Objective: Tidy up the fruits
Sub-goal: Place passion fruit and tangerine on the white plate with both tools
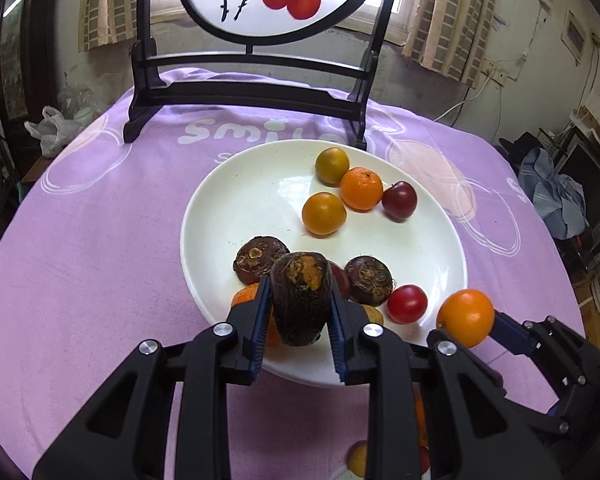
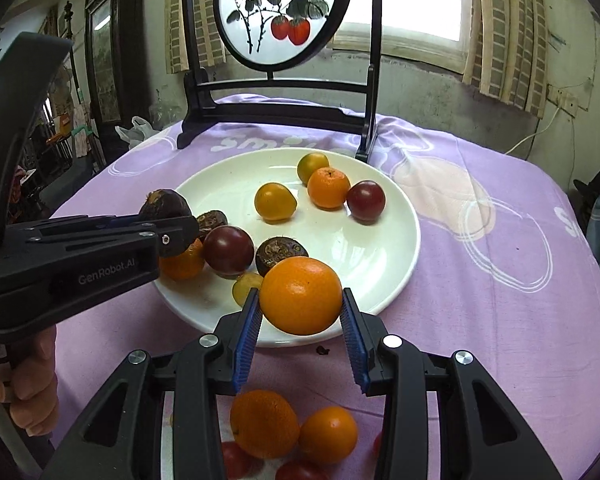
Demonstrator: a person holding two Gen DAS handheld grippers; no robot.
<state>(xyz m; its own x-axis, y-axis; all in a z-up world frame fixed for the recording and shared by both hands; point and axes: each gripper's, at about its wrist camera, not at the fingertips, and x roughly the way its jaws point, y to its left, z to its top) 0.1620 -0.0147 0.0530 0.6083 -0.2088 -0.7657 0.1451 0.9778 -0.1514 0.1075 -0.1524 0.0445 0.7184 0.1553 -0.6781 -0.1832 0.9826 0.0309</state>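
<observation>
Fruits are gathered on the white plate (image 2: 396, 236) in the middle of the purple tablecloth (image 2: 500, 320), while a few more lie on the cloth at the near edge. An orange (image 2: 300, 295) is clamped in the right gripper (image 2: 302, 334) above the plate's near rim, and a dark water chestnut (image 1: 300, 298) is clamped in the left gripper (image 1: 300, 334) over the near left part. Each piece is best lowered beside its own kind and released gently, so that rolling is avoided.
</observation>
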